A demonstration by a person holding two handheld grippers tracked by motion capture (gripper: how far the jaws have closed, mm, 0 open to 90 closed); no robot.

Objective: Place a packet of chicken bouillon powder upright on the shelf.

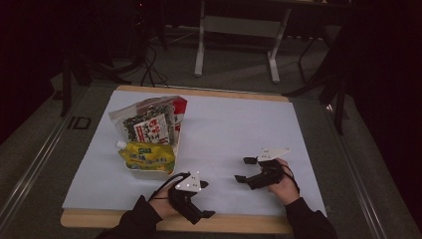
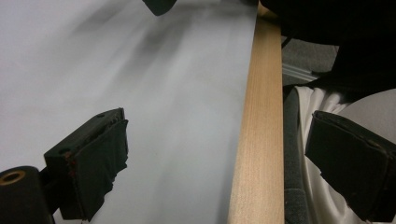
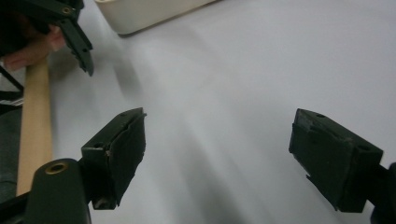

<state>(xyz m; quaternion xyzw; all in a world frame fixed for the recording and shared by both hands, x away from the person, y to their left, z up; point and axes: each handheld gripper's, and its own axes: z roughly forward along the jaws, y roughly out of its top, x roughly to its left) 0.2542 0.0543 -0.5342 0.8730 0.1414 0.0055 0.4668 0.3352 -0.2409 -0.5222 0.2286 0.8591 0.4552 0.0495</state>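
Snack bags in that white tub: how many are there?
3 show: a yellow pouch in front, a dark seaweed bag behind it, and a red-and-white pack at the back right. The tub may hide more.

One white bin [image 1: 149,172] holds three snack packets; two grippers rest on one table [image 1: 239,119].

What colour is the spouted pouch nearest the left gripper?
Yellow, with a white cap; the pouch shows best in the high view.
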